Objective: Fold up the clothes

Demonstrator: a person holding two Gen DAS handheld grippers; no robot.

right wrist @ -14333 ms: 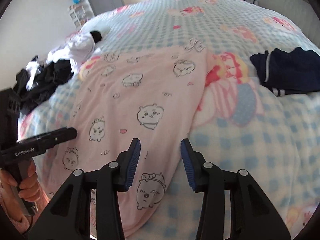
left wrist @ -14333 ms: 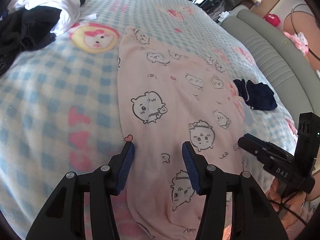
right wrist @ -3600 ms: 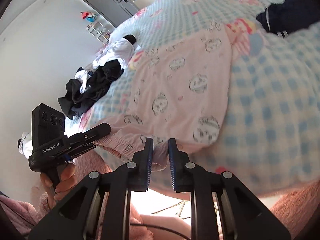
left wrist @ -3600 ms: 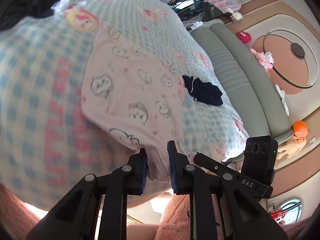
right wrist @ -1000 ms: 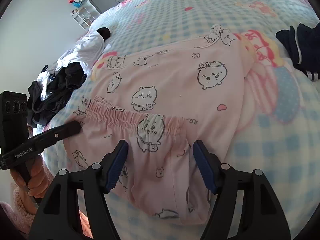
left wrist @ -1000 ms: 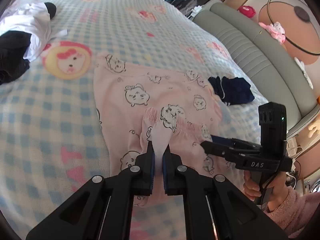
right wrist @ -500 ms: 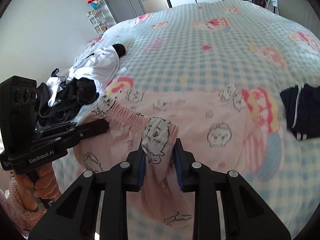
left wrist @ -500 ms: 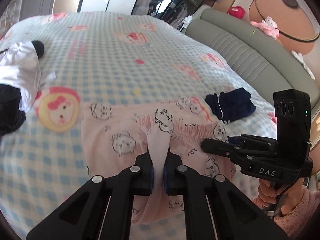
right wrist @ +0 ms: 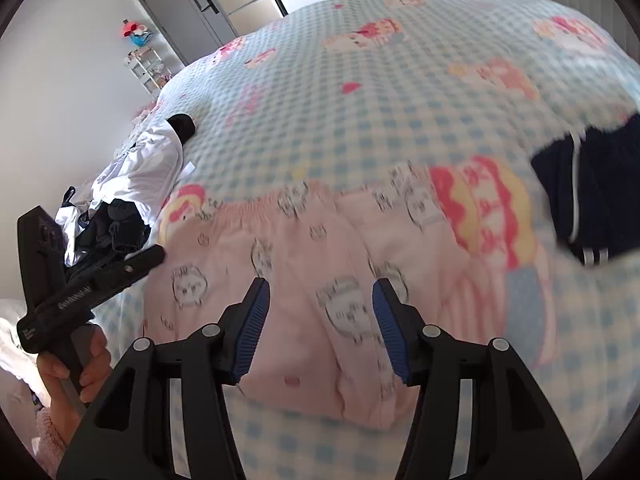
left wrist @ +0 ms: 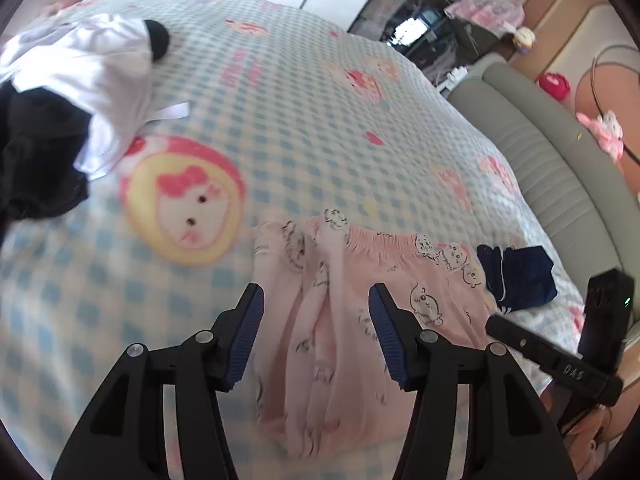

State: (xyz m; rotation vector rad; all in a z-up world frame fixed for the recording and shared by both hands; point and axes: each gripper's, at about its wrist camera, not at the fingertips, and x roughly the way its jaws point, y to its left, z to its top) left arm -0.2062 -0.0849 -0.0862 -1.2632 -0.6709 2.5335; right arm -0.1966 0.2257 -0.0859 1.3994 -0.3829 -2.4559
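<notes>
Both opening grippers' jaws clear above folded pink pajama pants (left wrist: 340, 320).

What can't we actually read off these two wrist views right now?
- Pink pajama pants: the near hem in the left wrist view is covered by the left gripper; layers under the fold are hidden.
- Pants print in the right wrist view: motion blur.
- Dark pile, left wrist view: cut off by the lens edge and partly under the white garment.
- Navy garment, right wrist view: cut off at the lens edge.
</notes>
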